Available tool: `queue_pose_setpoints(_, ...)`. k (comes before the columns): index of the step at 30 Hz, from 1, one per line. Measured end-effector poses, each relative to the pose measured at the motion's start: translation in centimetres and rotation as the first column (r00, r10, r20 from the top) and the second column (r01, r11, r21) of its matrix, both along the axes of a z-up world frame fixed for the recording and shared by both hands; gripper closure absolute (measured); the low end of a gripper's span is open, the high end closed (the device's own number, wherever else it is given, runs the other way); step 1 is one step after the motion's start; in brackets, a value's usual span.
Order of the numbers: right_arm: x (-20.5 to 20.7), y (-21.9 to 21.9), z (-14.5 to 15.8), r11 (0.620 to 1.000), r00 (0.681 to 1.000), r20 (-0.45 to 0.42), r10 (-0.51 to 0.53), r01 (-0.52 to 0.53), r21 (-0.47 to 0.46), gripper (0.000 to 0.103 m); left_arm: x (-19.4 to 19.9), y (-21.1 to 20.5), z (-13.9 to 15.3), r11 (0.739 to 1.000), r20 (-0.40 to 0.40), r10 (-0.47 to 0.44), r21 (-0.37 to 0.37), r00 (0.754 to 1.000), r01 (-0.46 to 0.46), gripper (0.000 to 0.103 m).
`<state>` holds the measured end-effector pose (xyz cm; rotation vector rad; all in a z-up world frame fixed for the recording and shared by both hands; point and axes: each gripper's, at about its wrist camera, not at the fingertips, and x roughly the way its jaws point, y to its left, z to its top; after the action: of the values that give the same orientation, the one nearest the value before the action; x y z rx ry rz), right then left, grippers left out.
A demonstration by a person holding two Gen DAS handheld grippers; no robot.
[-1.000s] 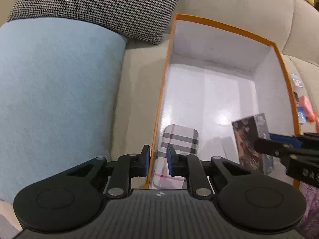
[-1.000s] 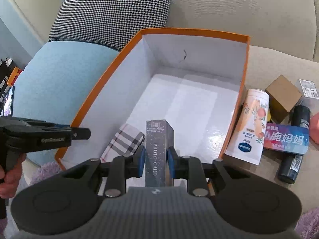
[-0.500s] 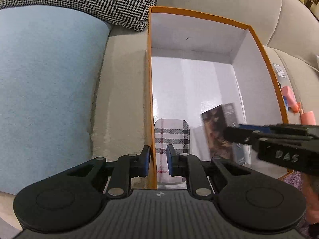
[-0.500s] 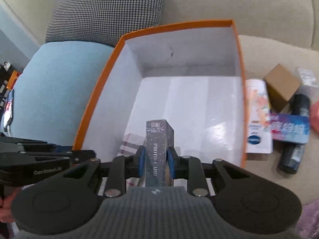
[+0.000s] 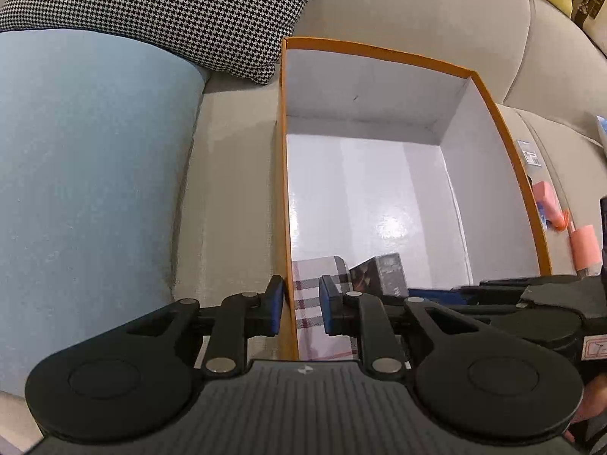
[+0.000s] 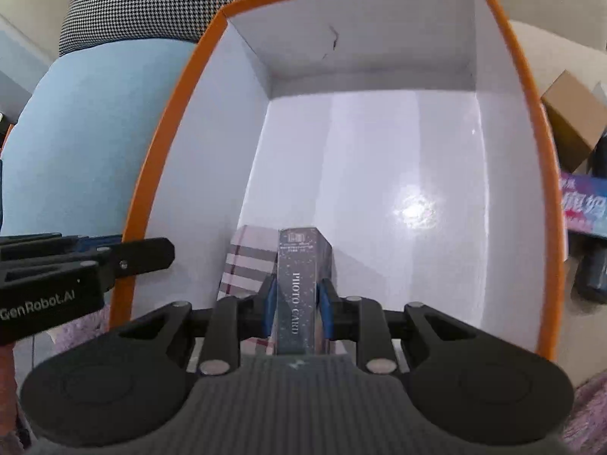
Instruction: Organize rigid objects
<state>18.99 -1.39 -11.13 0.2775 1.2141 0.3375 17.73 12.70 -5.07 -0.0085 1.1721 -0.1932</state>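
An orange box with a white inside sits on the sofa. A plaid tin lies flat in its near left corner. My right gripper is shut on a dark photo card box, held low inside the orange box right beside the tin. In the left wrist view the photo card box shows next to the plaid tin. My left gripper straddles the orange box's left wall. Its jaws are opening, and the right pad stands clear of the wall.
A houndstooth cushion and a light blue cushion lie left of the box. On the sofa to the right are a brown carton, a colourful packet, a dark bottle and pink items.
My right gripper has come forward and down into the orange box with the photo card box, ending beside the plaid tin. My left gripper stays over the left wall, its jaws slightly wider.
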Motion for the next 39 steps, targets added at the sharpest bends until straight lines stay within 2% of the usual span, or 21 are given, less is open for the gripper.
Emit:
queue_pose_setpoints(7, 0.8, -0.3, -0.2, 1.000, 0.999, -0.031, 0.006, -0.006, 0.009, 0.078, 0.1, 0.3, -0.1, 1.000, -0.001, 0.018, -0.014, 1.000, -0.018, 0.081)
queue_pose_setpoints(10, 0.8, 0.7, 0.3, 0.995, 0.998, -0.001, 0.056, -0.056, -0.086, 0.071, 0.1, 0.2, -0.1, 1.000, 0.001, 0.018, -0.010, 1.000, -0.018, 0.081)
queue_pose_setpoints(14, 0.6, 1.5, 0.3, 0.969, 0.993, 0.016, 0.115, -0.109, -0.222, 0.070, 0.1, 0.4, 0.0, 1.000, 0.001, 0.016, -0.016, 1.000, -0.016, 0.081)
queue_pose_setpoints(17, 0.9, 1.4, -0.7, 0.952, 0.992, -0.035, 0.122, -0.127, -0.280, 0.066, 0.0, 0.5, 0.1, 1.000, 0.004, 0.016, -0.017, 1.000, -0.016, 0.081)
queue_pose_setpoints(20, 1.5, 1.1, -1.9, 0.946, 0.990, -0.085, 0.114, -0.134, -0.296, 0.066, -0.1, 0.5, 0.1, 1.000, 0.006, 0.021, -0.022, 1.000, -0.021, 0.081)
queue_pose_setpoints(26, 2.0, 0.5, -2.5, 0.962, 0.989, -0.125, 0.077, -0.107, -0.253, 0.062, -0.1, 0.6, 0.1, 1.000, 0.008, 0.021, -0.024, 1.000, -0.021, 0.081)
queue_pose_setpoints(31, 2.2, 0.6, -2.9, 0.976, 0.987, -0.148, 0.058, -0.087, -0.197, 0.064, -0.2, 0.6, 0.1, 1.000, 0.012, 0.018, -0.018, 1.000, -0.018, 0.081)
queue_pose_setpoints(39, 1.9, 0.7, -3.2, 0.978, 0.977, -0.191, 0.097, -0.129, -0.165, 0.065, 0.0, 0.4, 0.0, 1.000, 0.011, 0.015, -0.012, 1.000, -0.015, 0.081)
